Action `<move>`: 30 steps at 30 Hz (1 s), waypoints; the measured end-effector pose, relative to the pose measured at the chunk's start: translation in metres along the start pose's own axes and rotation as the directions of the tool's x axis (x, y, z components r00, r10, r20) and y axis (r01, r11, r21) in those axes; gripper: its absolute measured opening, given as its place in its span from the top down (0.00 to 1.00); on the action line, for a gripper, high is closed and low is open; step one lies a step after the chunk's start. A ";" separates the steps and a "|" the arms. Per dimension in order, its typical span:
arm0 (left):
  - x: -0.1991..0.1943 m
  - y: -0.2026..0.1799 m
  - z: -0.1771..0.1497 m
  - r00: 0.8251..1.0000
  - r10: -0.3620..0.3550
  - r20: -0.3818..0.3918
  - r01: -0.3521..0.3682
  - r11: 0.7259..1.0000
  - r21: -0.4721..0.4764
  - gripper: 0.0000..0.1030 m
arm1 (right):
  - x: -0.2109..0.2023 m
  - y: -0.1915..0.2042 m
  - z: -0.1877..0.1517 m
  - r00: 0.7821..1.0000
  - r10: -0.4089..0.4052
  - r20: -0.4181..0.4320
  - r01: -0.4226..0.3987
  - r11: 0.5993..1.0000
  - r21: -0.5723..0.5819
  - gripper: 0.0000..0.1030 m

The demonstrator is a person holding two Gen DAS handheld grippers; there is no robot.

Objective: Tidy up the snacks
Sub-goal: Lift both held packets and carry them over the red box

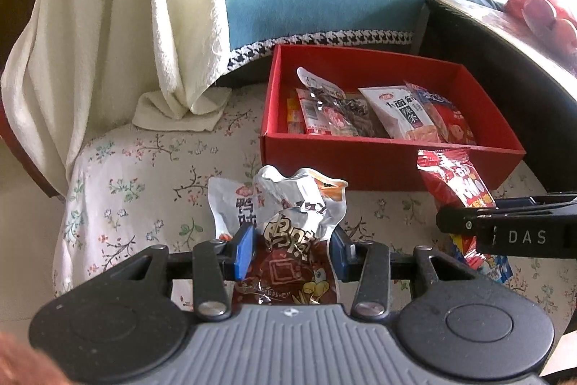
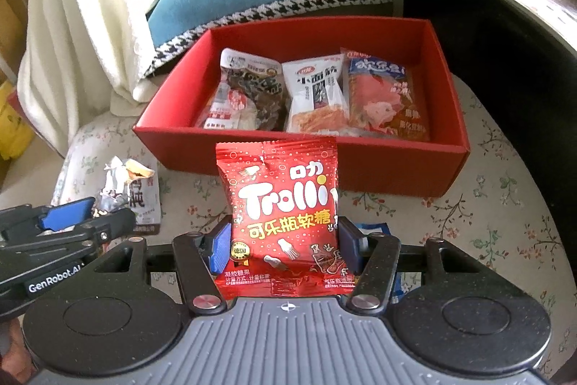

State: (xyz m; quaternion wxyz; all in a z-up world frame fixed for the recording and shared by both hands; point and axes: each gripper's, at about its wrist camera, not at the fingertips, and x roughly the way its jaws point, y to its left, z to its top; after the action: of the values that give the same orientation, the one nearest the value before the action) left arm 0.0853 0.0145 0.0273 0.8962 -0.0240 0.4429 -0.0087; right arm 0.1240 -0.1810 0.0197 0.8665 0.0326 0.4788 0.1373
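Snacks are being carried to the red box (image 2: 299, 154), one in each gripper. The left gripper (image 1: 292, 251) is pinching a crumpled silver-and-brown pouch (image 1: 295, 226) between its blue pads (image 1: 243, 251), holding it upright above the floral cloth (image 1: 144, 175). The right gripper (image 2: 285, 248) is pinching a red Trolli bag (image 2: 281, 211) the same way, upright and facing the box's near wall.

Judging by this, the step in hand is the carry: both packs are gripped and pointing toward the box, neither yet over its rim. The next move is calling for each gripper to travel forward over the near wall, then spread its jaws above a free patch inside. The box's left part is looking less crowded, so the pouch could be going there.

Counting: one box; inside it at least four packs are showing, though overlaps are hiding the exact number. Two packs are sitting in the grippers. Another silver pack (image 1: 227, 204) is lying on the cloth behind the pouch, and a blue wrapper (image 2: 373, 227) is peeking out beside the right gripper.
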 end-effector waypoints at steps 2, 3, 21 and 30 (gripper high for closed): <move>0.000 -0.001 0.002 1.000 -0.001 0.005 0.001 1.000 0.000 0.64 | -0.002 -0.001 0.001 1.000 0.000 0.011 0.000 1.000 0.001 0.36; 0.000 -0.001 0.003 1.000 -0.001 0.007 0.001 1.000 0.001 0.64 | -0.002 -0.002 0.002 1.000 -0.002 0.014 0.002 1.000 0.003 0.36; 0.004 -0.007 0.027 0.998 -0.001 0.061 0.001 1.000 0.003 0.64 | -0.007 -0.015 0.019 0.996 0.009 0.091 -0.014 0.998 0.058 0.36; 0.014 -0.016 0.053 0.995 -0.001 0.102 -0.002 1.000 0.028 0.64 | 0.005 -0.027 0.044 0.991 -0.009 0.130 -0.004 0.995 0.097 0.36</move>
State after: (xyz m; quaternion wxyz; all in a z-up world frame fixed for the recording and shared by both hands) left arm 0.1361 -0.0004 0.0495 0.9179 -0.0115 0.3965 -0.0134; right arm 0.1690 -0.2026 0.0337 0.8935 0.0829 0.4274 0.1103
